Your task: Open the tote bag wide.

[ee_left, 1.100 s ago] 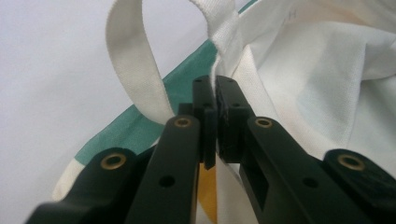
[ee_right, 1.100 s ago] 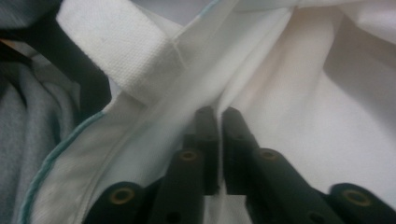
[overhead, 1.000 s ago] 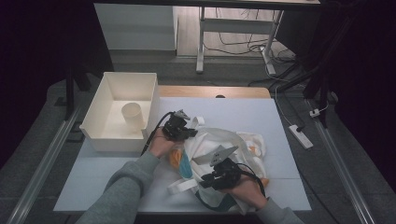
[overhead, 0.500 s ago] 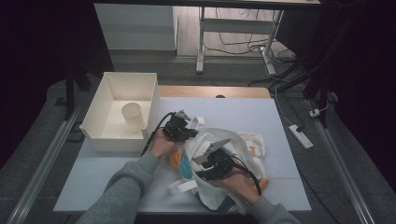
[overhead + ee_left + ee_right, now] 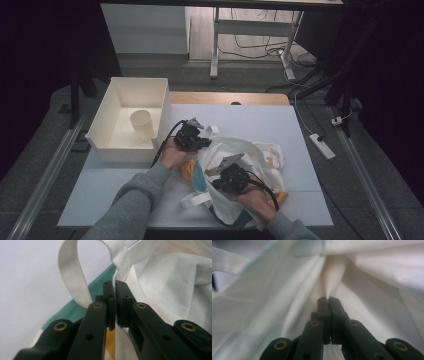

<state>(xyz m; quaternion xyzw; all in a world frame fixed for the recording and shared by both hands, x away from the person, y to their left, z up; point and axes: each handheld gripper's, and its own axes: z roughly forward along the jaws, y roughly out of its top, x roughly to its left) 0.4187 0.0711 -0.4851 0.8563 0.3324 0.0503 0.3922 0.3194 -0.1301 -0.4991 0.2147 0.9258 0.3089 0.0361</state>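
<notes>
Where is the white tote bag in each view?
High view: white tote bag lies at table centre, between both hands.
Left gripper view: right half, its edge pinched by the fingers.
Right gripper view: across the frame, a fold pinched.
Shared landmark: strap loop.

white bin (image 5: 115,150) at the table's (image 5: 300,200) left — a cream cup (image 5: 142,124) upright inside.

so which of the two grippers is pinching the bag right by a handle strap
The left gripper: its shut jaws clamp the bag beside the strap; the right gripper pinches plain cloth.
</notes>
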